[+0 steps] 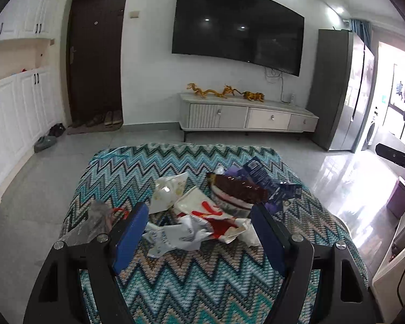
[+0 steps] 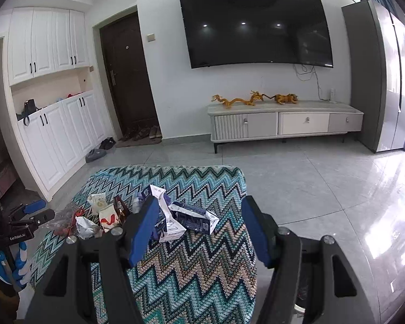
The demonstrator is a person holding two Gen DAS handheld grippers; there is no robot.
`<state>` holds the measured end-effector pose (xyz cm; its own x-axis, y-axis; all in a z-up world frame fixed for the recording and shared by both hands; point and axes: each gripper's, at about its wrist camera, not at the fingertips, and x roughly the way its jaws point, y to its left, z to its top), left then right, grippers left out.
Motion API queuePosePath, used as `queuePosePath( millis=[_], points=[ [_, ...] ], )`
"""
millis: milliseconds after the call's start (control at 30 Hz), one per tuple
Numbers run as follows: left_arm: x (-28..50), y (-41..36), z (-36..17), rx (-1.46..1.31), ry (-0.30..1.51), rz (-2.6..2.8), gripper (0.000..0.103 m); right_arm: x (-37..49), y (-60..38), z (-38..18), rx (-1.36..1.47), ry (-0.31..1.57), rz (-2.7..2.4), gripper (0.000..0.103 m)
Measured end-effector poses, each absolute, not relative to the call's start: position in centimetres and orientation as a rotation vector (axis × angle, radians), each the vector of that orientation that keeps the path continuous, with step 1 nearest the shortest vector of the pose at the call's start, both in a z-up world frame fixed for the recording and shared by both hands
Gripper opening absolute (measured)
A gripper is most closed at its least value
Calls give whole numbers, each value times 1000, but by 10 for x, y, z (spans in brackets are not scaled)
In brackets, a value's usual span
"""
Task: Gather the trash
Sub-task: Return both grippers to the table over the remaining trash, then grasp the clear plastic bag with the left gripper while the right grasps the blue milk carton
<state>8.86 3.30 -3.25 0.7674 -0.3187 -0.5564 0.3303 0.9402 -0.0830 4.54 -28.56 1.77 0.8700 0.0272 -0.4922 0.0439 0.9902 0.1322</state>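
So the trash is all heaped in the middle of a low surface [image 1: 191, 291] draped in a knitted zigzag cloth, chunky weave in teal, cream and black chevrons. The pile is mostly crinkly packaging. There's a crumpled white wrapper [image 1: 172, 236] with small print, glossy and creased all over, lying nearest the left claw [image 1: 199, 232]. Just behind it sits a white bag with a red mark [image 1: 205, 210], and behind that a puffy cream pouch [image 1: 168, 190] with gold specks. To the right, a dark maroon foil packet [image 1: 240, 189] lies across a flattened dark blue carton [image 1: 262, 175], boxy with sharp folded edges. Off to the left edge there's a wad of clear grey plastic film [image 1: 90, 224], see-through and wrinkled.

The left claw has its blue padded fingers [image 1: 129, 232] spread wide with nothing pinched, hanging over the near side of the pile, the white wrapper showing in the gap. The right claw [image 2: 199, 232] is also spread and holding nothing; from its camera the blue carton [image 2: 191, 217] and a torn white box flap [image 2: 170, 228] lie between its fingers on the cloth.

Behind it all: glossy grey floor tiles, a flat black TV [image 1: 237, 27] on the wall, and a pale cabinet [image 1: 245, 117] with golden dragon figures on top.
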Motion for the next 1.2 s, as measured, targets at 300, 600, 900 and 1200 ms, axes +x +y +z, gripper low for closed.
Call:
queuePosePath(
  millis=[300, 600, 900, 1200],
  points=[
    [103, 122, -54, 1, 623, -130, 83, 94, -266, -23, 125, 623, 67, 62],
    [143, 160, -100, -73, 761, -62, 83, 169, -219, -71, 0, 775, 171, 62],
    [155, 166, -131, -111, 837, -85, 83, 225, -179, -114, -126, 886, 196, 62],
    [155, 163, -148, -113, 898, -119, 39, 250, -176, -139, -168, 956, 159, 58]
  ],
)
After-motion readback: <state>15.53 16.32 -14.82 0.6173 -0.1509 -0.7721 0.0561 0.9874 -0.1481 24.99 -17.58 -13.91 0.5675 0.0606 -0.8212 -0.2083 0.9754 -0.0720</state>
